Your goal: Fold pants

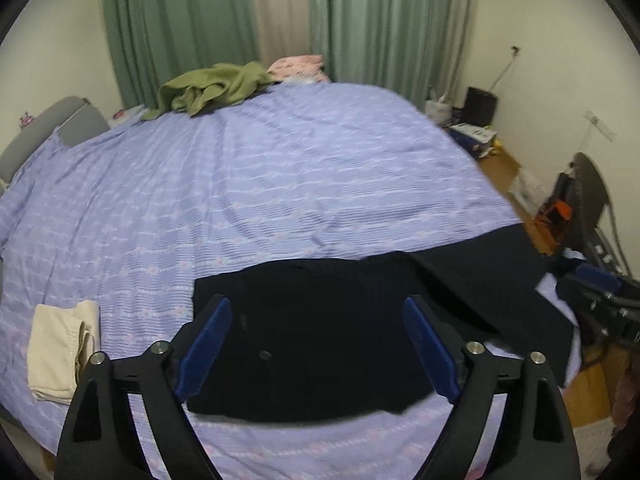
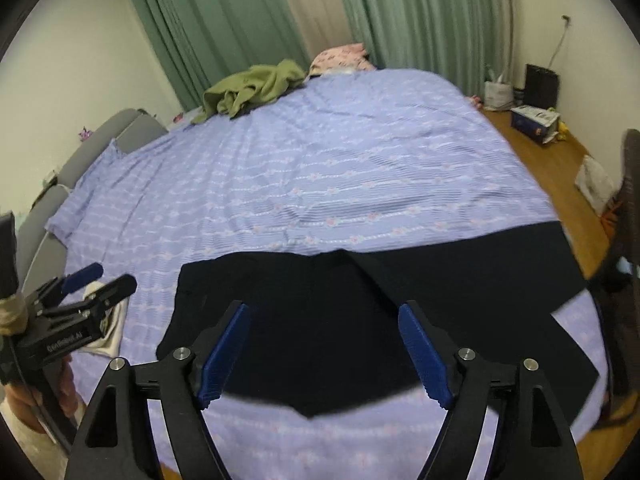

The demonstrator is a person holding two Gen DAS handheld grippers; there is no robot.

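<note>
Black pants [image 1: 320,344] lie flat on the near part of a bed with a lilac patterned sheet [image 1: 260,184]. The waist part is toward the left, and a leg [image 1: 500,272] reaches to the bed's right edge. My left gripper [image 1: 318,304] hangs above the waist part, open, with nothing between its blue pads. In the right wrist view the pants [image 2: 320,344] spread the same way, one leg [image 2: 500,264] running off to the right. My right gripper [image 2: 324,308] is open over them, holding nothing. The left gripper [image 2: 114,276] shows at the left edge, held by a hand.
A folded beige cloth [image 1: 60,352] lies on the sheet left of the pants. An olive garment [image 1: 212,88] and a pink pillow [image 1: 298,66] sit at the far end by green curtains [image 1: 180,20]. On the right are wooden floor [image 2: 560,168], boxes [image 2: 534,120] and a chair [image 1: 588,188].
</note>
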